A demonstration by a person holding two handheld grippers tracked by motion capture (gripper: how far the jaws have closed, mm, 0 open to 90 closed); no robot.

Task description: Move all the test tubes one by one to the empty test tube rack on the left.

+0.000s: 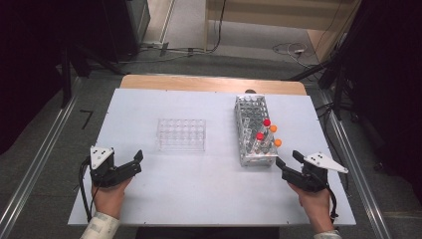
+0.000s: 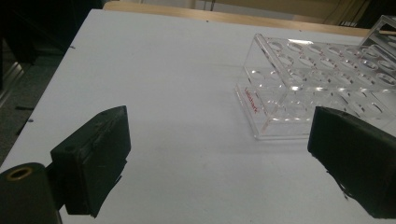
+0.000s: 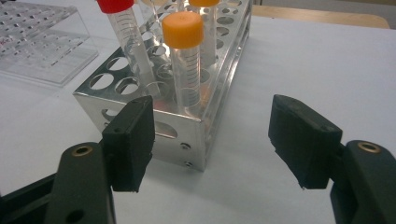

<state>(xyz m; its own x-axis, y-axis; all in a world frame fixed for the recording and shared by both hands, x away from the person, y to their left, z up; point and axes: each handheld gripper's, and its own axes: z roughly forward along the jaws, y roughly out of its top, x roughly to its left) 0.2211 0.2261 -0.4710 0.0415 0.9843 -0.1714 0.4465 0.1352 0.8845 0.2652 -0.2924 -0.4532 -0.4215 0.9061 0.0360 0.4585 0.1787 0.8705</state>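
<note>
— Seen from the high view, the right gripper (image 1: 287,158) sits just short of the metal rack (image 1: 255,130), jaws spread and empty; the left gripper (image 1: 135,162), also spread, rests well to that rack's left on the desk (image 1: 199,189).

— The left gripper view adds the clear rack (image 2: 317,88), empty, beside the metal one.

— The right gripper view brings the orange-capped tube (image 3: 184,60) close, at the rack's near corner. I'd judge a skewed pinch could tilt it or nudge the red-capped tube (image 3: 122,37).
</note>
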